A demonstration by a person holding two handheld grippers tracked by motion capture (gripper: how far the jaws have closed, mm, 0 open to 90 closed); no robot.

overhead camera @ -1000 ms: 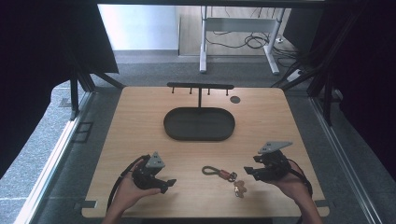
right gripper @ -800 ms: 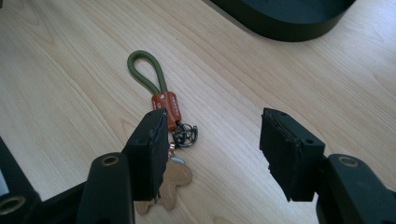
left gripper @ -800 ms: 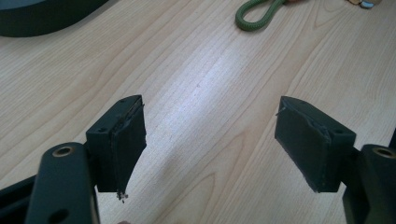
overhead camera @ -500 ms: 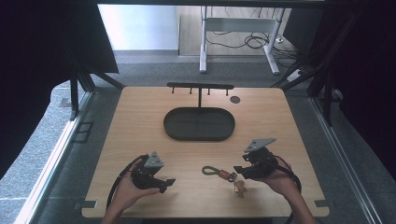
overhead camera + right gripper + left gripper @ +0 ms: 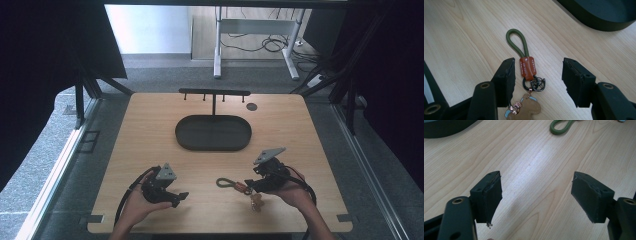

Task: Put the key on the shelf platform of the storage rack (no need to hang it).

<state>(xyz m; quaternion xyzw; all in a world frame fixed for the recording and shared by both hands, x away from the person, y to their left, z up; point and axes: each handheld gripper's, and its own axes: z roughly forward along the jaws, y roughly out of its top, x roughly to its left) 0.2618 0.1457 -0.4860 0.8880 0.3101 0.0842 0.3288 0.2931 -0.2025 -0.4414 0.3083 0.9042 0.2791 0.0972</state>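
A keychain lies flat on the wooden table: an olive-green cord loop (image 5: 518, 43) joined by a brown leather band (image 5: 527, 66) to a dark clasp and a tan bear-shaped charm (image 5: 526, 109). In the high view the keychain (image 5: 239, 187) rests near the table's front, right of centre. My right gripper (image 5: 537, 80) is open, its jaws low on either side of the band and clasp without touching them. The right gripper (image 5: 253, 184) sits at the keychain's right end. My left gripper (image 5: 536, 195) is open over bare wood, also seen at the front left (image 5: 176, 196). The cord loop's end (image 5: 561, 127) lies beyond it.
A dark oval tray (image 5: 213, 132) sits mid-table, with a black T-shaped rack with pegs (image 5: 215, 93) behind it. A small dark disc (image 5: 251, 106) lies near the back right. The tray's rim (image 5: 599, 20) is close beyond the right gripper. Table edges lie just past both hands.
My right gripper has moved left and down to the keychain, now straddling its band. The left gripper has stayed in place.
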